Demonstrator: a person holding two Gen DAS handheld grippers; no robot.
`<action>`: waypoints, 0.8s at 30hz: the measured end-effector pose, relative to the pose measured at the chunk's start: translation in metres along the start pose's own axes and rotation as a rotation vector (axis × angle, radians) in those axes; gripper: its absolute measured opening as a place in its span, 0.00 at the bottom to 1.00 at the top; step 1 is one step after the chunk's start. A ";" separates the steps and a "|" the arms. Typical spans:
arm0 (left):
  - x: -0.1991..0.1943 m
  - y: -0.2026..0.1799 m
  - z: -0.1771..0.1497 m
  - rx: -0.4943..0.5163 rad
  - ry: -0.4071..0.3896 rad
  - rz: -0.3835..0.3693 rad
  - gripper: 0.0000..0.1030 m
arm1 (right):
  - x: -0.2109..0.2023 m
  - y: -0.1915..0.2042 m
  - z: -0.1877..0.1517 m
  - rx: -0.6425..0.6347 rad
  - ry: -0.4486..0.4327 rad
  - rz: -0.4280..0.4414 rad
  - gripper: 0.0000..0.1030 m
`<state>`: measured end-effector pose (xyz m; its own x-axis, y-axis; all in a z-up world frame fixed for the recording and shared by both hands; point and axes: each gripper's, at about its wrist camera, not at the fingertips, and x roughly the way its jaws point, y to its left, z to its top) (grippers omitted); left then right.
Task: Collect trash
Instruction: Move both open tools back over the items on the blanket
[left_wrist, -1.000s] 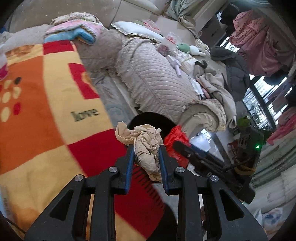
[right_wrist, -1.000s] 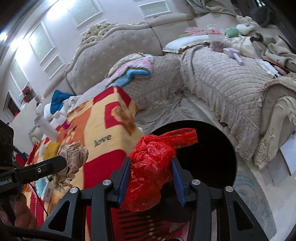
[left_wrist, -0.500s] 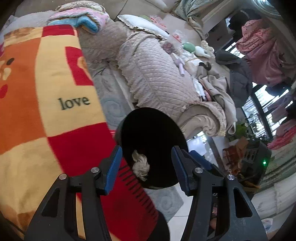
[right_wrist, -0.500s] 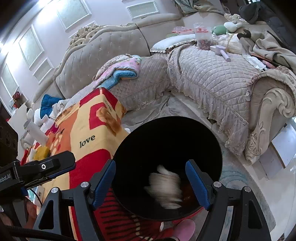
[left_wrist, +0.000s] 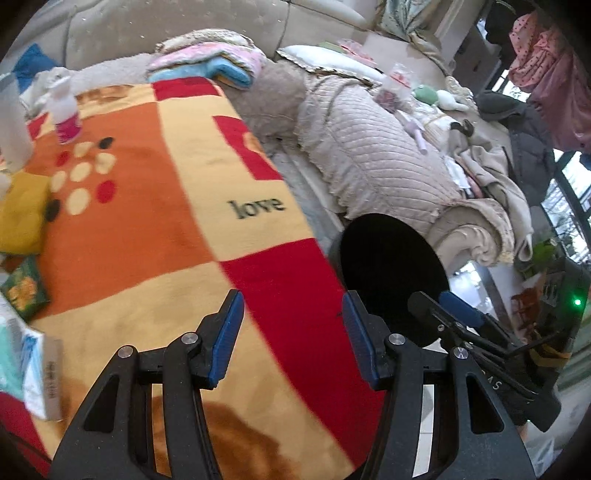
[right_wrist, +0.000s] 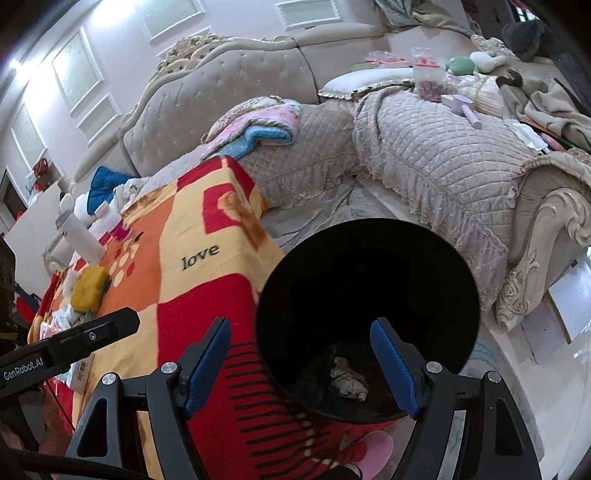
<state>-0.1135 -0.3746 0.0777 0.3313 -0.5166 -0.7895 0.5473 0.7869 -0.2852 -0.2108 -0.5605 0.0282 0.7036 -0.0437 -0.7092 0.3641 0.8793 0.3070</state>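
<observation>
Both drops done! Left hand-held gripper now spread and empty, jaws opened within the last second, nothing between the blue pads; a second ago pinching crumpled beige paper. Right hand-held gripper likewise spread wide with nothing gripped, the red plastic bag gone from its jaws. Crumpled paper lying at the bottom of the black bin, visible between the right jaws; red bag hard to make out in the dark beside it. Bin standing at 3 o'clock of the blanket-covered worktop, by the sofa. Swung back over the blanket, left side. Likely more to gather at 9 o'clock there, near the yellow sponge and the cartons.
</observation>
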 end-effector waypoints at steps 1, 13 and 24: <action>-0.004 0.004 -0.002 0.001 -0.006 0.018 0.52 | 0.000 0.005 -0.001 -0.009 0.003 0.003 0.74; -0.038 0.053 -0.024 -0.049 -0.045 0.124 0.52 | 0.003 0.064 -0.014 -0.109 0.041 0.047 0.74; -0.068 0.103 -0.044 -0.105 -0.065 0.193 0.52 | 0.013 0.124 -0.032 -0.209 0.099 0.117 0.78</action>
<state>-0.1137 -0.2433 0.0785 0.4723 -0.3713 -0.7994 0.3877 0.9020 -0.1899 -0.1755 -0.4367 0.0370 0.6670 0.1017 -0.7381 0.1422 0.9550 0.2601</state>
